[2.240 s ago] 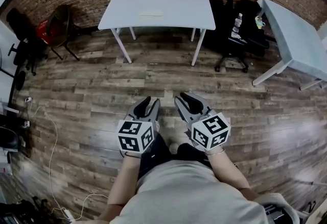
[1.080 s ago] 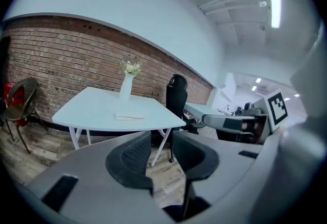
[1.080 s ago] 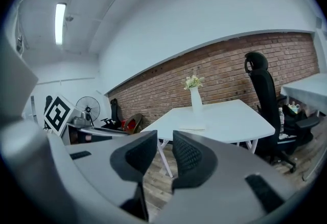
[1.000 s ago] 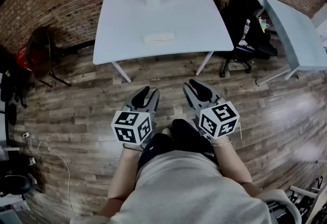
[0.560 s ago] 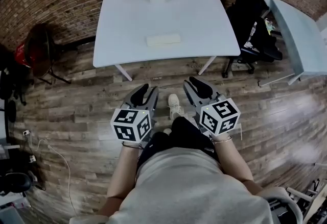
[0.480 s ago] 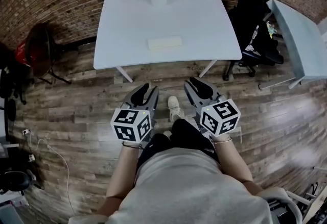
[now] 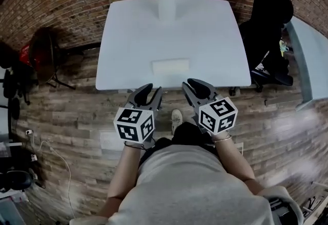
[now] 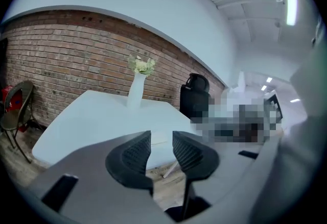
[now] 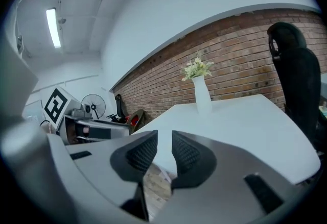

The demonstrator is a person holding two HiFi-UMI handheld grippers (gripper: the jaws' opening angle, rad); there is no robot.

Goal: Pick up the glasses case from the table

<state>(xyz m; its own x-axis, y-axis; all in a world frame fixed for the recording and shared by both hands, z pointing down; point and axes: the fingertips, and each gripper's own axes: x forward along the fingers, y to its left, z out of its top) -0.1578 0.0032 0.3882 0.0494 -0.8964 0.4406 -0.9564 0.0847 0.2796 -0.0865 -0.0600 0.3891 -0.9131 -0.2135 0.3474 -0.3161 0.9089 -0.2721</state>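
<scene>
At the table (image 7: pixel 128 39) near edge, left gripper (image 7: pixel 152 91) and right gripper (image 7: pixel 190 87) hang narrowly parted, empty; widen 1, approach the glasses case (image 7: pixel 170 66) across its short side.

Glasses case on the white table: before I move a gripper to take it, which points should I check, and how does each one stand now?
1. The glasses case is in view, lying flat near the front edge of the table: ok.
2. Space around it is free; the vase stands apart at the far edge: ok.
3. The left gripper is empty, jaws apart: ok.
4. The right gripper is empty, jaws apart: ok.
5. Jaw gap wide enough for the case: cannot tell; both gaps look narrow.
6. A gripper at the case: not ok; both are short of it.
</scene>
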